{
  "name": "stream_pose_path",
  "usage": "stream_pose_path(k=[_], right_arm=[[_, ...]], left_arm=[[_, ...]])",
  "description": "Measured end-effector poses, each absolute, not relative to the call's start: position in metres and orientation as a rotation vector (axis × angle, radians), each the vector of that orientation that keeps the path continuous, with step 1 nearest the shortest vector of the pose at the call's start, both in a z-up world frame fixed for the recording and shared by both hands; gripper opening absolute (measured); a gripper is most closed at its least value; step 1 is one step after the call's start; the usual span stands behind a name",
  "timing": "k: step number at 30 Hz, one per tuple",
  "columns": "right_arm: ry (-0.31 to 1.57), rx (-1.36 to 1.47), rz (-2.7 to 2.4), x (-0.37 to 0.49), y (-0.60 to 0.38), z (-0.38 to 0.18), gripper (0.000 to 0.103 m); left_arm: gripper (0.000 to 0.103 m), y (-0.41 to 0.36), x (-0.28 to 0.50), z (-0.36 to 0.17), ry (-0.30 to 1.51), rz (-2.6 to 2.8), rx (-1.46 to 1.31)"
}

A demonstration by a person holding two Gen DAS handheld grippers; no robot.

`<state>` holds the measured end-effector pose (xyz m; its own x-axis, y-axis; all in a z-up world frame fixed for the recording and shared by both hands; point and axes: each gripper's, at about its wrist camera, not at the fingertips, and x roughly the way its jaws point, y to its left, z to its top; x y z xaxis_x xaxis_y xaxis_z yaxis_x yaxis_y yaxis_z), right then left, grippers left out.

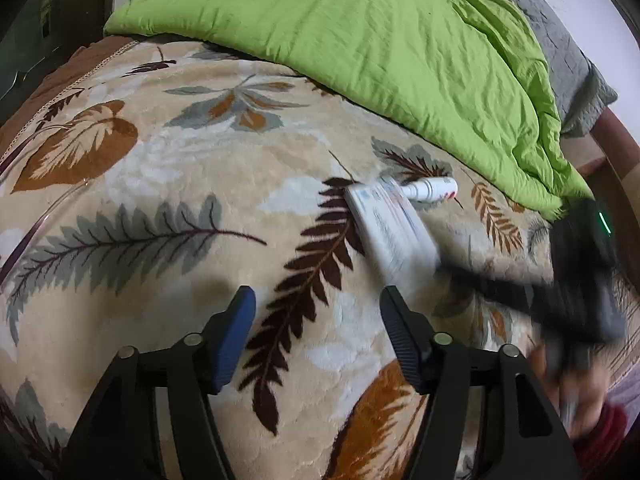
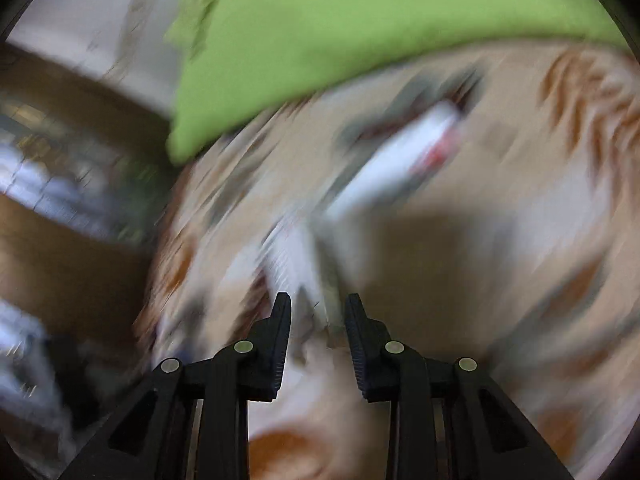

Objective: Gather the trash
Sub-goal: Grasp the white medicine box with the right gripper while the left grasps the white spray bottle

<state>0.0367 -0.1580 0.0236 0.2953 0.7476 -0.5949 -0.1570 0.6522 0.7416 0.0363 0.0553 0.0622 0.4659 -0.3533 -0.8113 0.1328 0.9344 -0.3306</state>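
Observation:
A flat white printed pack [image 1: 390, 232] lies on the leaf-patterned blanket [image 1: 168, 168], with a white tube [image 1: 430, 190] bearing red marks just behind it. My left gripper [image 1: 318, 300] hovers over the blanket short of the pack, open and with nothing between its fingers. My right gripper [image 1: 444, 270] comes in blurred from the right, its tips at the pack's near end. In the right wrist view the right gripper [image 2: 319, 304] has its jaws narrowly apart. The smeared pack [image 2: 290, 264] ends between the tips and the tube [image 2: 404, 152] lies beyond.
A crumpled green duvet [image 1: 360, 40] covers the far side of the bed, with a grey cloth [image 1: 572, 60] behind it. A hand in a red sleeve [image 1: 600, 412] holds the right gripper. Brown furniture [image 2: 60, 264] stands left of the bed.

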Motion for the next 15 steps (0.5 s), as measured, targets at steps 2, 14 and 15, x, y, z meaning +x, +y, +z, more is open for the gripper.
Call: stream_pose_path(k=[2, 14, 15], right_arm=[[1.107, 0.642, 0.738, 0.019, -0.155, 0.034, 0.031], [0.940, 0.620, 0.465, 0.020, -0.265, 0.077, 0.032], [0.940, 0.618, 0.455, 0.021, -0.271, 0.076, 0.032]], left_arm=[[0.067, 0.053, 0.040, 0.064, 1.048, -0.307, -0.239], [0.074, -0.042, 0.061, 0.065, 1.067, -0.461, -0.058], [0.074, -0.049, 0.060, 0.062, 1.079, -0.474, -0.056]])
